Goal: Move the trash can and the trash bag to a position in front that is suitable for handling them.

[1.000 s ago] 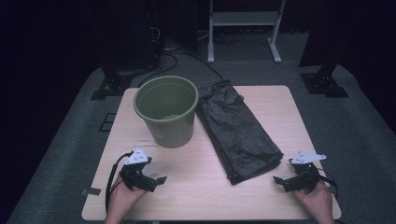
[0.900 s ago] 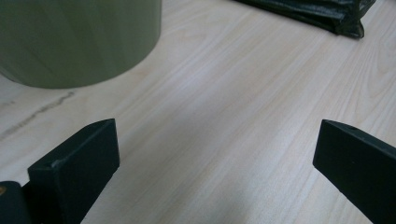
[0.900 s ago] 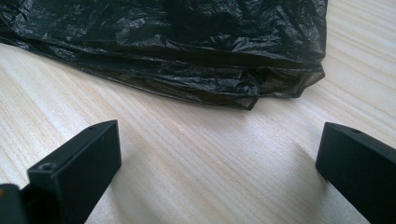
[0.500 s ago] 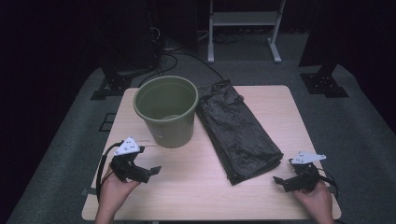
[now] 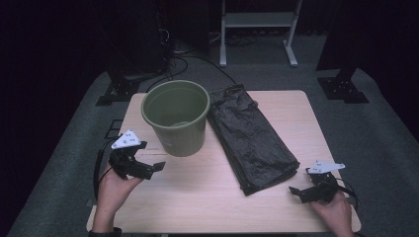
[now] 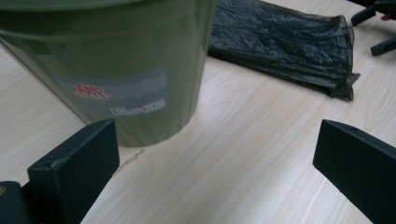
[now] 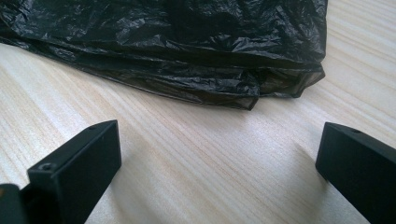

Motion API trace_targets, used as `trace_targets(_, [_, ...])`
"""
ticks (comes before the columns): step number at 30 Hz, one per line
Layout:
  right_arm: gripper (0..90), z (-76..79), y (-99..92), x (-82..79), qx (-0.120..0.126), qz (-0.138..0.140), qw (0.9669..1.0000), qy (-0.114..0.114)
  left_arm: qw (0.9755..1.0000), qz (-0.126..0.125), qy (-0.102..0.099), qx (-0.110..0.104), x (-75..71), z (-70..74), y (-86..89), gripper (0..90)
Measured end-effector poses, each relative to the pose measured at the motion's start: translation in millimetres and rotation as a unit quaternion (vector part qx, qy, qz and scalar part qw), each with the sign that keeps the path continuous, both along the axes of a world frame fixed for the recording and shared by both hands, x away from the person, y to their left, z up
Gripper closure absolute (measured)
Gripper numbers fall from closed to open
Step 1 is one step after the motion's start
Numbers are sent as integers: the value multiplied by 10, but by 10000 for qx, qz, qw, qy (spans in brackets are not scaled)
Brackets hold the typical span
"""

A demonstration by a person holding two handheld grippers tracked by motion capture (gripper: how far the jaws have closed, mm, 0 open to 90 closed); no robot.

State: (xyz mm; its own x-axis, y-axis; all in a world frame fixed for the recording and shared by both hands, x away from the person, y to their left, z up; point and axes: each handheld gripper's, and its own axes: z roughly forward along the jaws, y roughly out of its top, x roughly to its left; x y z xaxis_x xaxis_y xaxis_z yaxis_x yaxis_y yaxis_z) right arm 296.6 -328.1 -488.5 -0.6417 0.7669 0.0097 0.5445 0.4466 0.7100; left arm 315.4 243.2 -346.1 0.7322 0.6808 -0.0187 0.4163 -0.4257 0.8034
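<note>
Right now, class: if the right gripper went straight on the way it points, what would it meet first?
Probably the folded black bag. The right gripper has open jaws aimed over bare table at the bag's near edge, with nothing between.

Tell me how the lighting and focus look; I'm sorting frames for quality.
High view: table lit, surroundings nearly black. Left gripper view: label on the bucket too blurred to read. Right gripper view: soft sheen on the wrinkled black bag, faint shadows under it, near jaws soft.
</note>
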Motion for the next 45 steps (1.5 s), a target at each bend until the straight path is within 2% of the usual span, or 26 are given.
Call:
trace_targets(11, [0, 0, 0, 4, -4, 6, 10000, -1, 9999, 85, 13, -54, 177, 253, 34, 0])
trace_targets(19, [0, 0, 0, 4, -2, 8, 10000, 1, 9998, 113, -74, -150, 284, 435, 79, 0])
trace_targets(26, [0, 0, 0, 5, -2, 8, 10000, 1, 9997, 93, -52, -231, 452, 583, 92, 0])
trace_targets(36, [0, 1, 0, 5, -2, 8, 10000, 3, 9992, 189, -8, -351, 725, 659, 137, 0])
trace_targets(45, [0, 1, 0, 5, -2, 7, 10000, 2, 9992, 324, 61, -216, 1032, 657, 193, 0])
